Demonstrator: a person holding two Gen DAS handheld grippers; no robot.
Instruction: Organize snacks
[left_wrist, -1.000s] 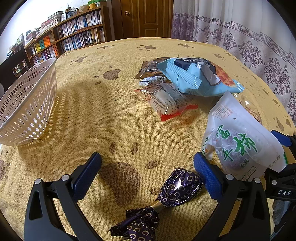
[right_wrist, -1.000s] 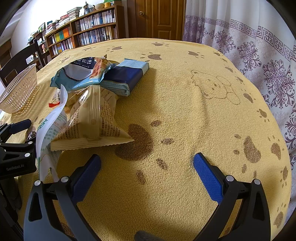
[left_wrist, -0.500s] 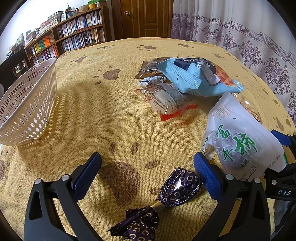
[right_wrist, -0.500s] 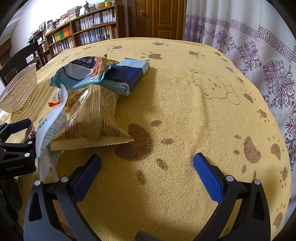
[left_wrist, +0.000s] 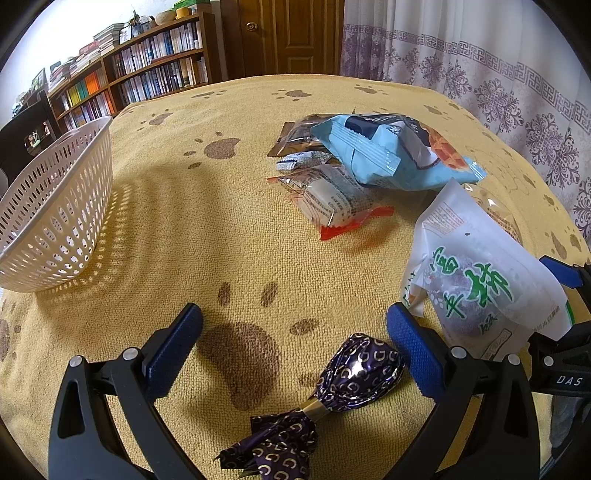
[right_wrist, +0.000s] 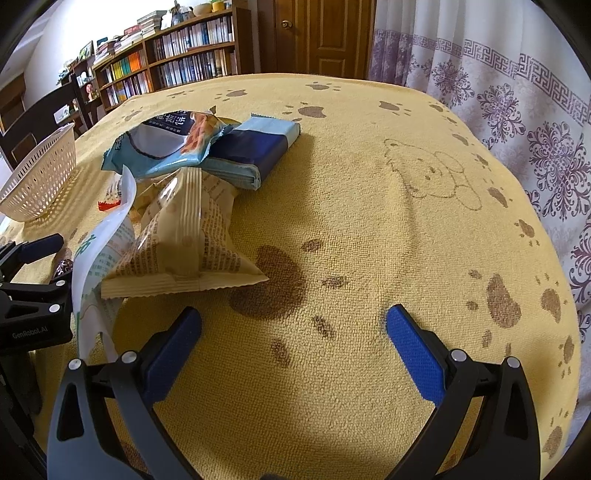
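Observation:
My left gripper (left_wrist: 293, 328) is open over the yellow paw-print cloth, and a purple foil-wrapped candy (left_wrist: 354, 373) lies between its fingers near the right pad. Just to its right leans a white pouch with green lettering (left_wrist: 476, 273). Farther back lie a clear red-edged packet (left_wrist: 332, 195) and a light blue snack bag (left_wrist: 391, 151). The white perforated basket (left_wrist: 55, 206) stands at the left. My right gripper (right_wrist: 293, 328) is open over bare cloth, with a beige printed packet (right_wrist: 184, 236) ahead to its left and a dark blue pack (right_wrist: 255, 147) beyond.
The table's far and right edges drop off toward a patterned curtain (right_wrist: 517, 110) and a wooden door (left_wrist: 291, 33). Bookshelves (left_wrist: 147, 77) and a dark chair (right_wrist: 40, 122) stand behind the basket side. The left gripper's body (right_wrist: 33, 306) shows at the right wrist view's left edge.

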